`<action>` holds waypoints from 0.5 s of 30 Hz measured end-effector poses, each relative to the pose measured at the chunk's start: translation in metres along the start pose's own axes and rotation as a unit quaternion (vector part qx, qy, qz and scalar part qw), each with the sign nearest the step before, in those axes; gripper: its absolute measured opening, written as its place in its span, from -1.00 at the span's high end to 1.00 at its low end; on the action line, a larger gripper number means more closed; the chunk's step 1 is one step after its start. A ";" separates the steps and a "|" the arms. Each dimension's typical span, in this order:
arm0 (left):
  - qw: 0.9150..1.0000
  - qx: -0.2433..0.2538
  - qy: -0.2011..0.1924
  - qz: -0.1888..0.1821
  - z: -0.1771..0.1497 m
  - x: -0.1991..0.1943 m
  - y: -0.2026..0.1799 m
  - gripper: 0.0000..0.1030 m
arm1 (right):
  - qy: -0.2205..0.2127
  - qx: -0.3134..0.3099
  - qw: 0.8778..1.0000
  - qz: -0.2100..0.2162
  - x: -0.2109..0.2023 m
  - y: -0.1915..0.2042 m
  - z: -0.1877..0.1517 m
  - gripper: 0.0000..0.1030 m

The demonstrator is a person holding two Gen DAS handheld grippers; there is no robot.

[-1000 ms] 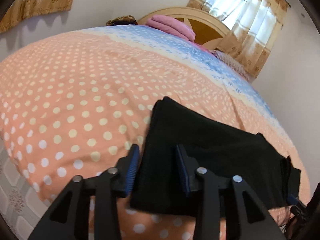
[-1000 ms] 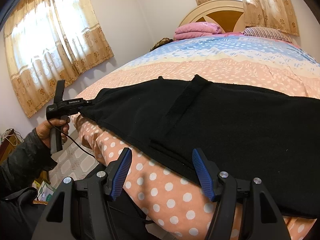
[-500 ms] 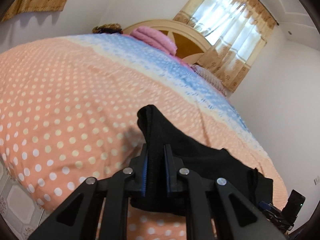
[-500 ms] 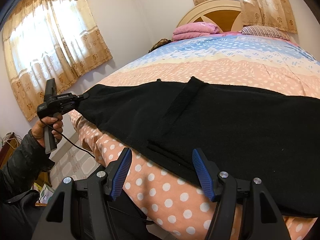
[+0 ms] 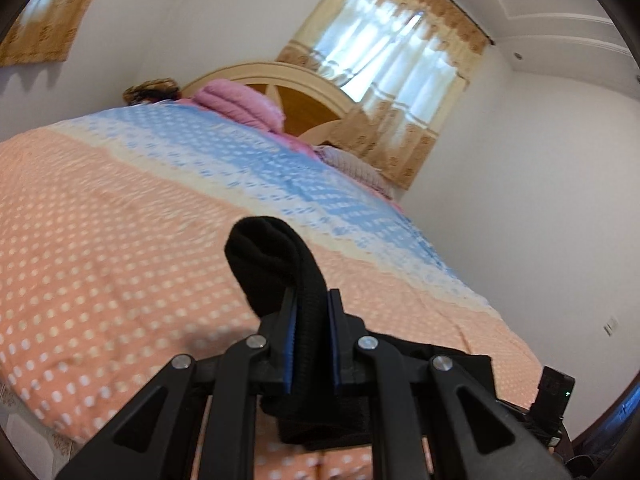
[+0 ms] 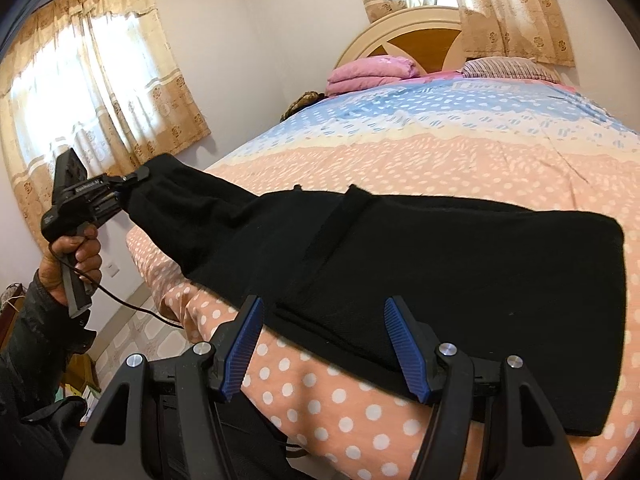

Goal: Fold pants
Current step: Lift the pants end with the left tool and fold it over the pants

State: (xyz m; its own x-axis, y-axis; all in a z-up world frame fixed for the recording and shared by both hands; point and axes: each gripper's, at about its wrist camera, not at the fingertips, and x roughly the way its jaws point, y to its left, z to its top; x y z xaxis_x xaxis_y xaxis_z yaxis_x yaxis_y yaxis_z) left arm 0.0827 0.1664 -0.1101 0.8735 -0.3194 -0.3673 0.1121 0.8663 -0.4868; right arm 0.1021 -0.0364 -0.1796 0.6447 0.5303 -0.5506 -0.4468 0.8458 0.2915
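Observation:
Black pants (image 6: pixel 440 256) lie along the near edge of the bed, folded lengthwise. My left gripper (image 5: pixel 311 344) is shut on one end of the pants (image 5: pixel 276 264) and holds that end lifted above the bedspread; it shows from the side in the right wrist view (image 6: pixel 138 178), off the bed's left corner. My right gripper (image 6: pixel 324 344) is open and empty, just in front of the pants' near edge at the bed's edge.
The bed carries an orange polka-dot and blue bedspread (image 6: pixel 460 152). A folded pink blanket (image 6: pixel 372 74) and a striped pillow (image 6: pixel 508 68) lie by the headboard. Curtained windows (image 6: pixel 92 92) stand on the walls. Tiled floor (image 6: pixel 124 344) lies left of the bed.
My left gripper closed on the pants' end and lifted it up and off the bed's left corner. My right gripper stayed open near the pants' front edge.

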 end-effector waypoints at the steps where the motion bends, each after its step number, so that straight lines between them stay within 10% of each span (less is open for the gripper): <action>1: 1.000 0.003 0.000 -0.008 0.001 0.002 -0.006 0.74 | -0.001 0.000 1.000 -0.001 -0.003 0.000 0.001 -0.25; 15: 0.989 0.075 0.043 -0.120 0.005 0.050 -0.116 0.74 | -0.028 0.029 0.998 -0.045 -0.056 -0.034 -0.006 -0.25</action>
State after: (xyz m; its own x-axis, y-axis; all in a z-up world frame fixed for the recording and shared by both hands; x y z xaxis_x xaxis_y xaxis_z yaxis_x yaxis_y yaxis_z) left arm 0.1160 0.0513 -0.0681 0.7709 -0.5483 -0.3242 0.3861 0.8071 -0.4467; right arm 0.0778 -0.0953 -0.1630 0.7143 0.4538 -0.5327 -0.3507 0.8909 0.2886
